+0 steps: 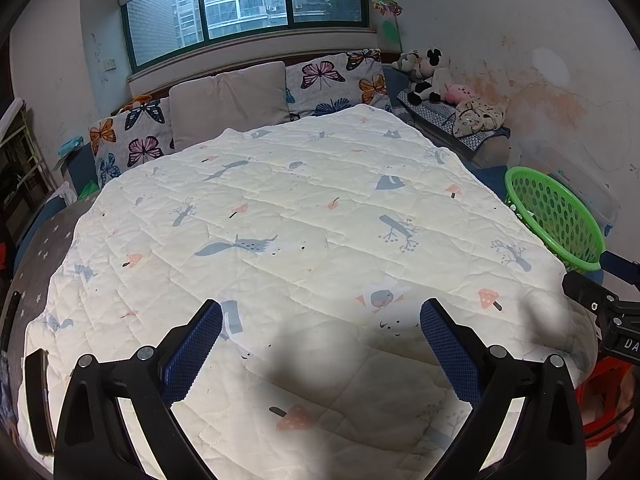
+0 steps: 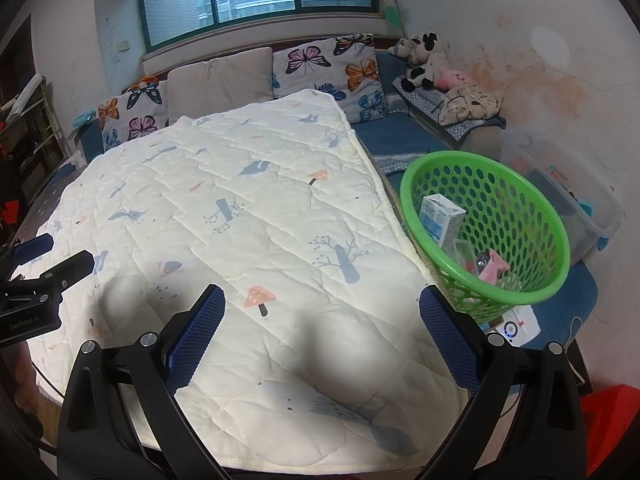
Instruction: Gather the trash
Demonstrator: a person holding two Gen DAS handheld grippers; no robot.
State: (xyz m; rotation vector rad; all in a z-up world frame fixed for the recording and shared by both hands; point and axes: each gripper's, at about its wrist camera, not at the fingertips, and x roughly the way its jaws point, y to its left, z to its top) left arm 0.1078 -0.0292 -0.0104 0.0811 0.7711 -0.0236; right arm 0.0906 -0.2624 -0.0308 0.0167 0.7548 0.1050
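Observation:
A green perforated basket [image 2: 516,216] stands to the right of the bed, beside the cream quilt [image 2: 240,216]. Inside it lie a white and blue carton [image 2: 442,218], a pink scrap [image 2: 494,268] and a clear wrapper. In the left wrist view only the basket [image 1: 560,216] rim and wall show at the right edge. My left gripper [image 1: 320,312] hangs open over the near part of the quilt [image 1: 280,232], holding nothing. My right gripper [image 2: 322,298] is open too, empty, above the quilt's near right corner, left of the basket. No loose trash shows on the quilt.
Butterfly pillows [image 1: 336,80] and a grey cushion [image 1: 228,100] line the headboard under the window. Plush toys [image 2: 424,64] sit on a side bench. A clear plastic bin [image 2: 560,184] stands behind the basket, a white device [image 2: 516,324] below it. A phone [image 1: 40,400] lies at the left edge.

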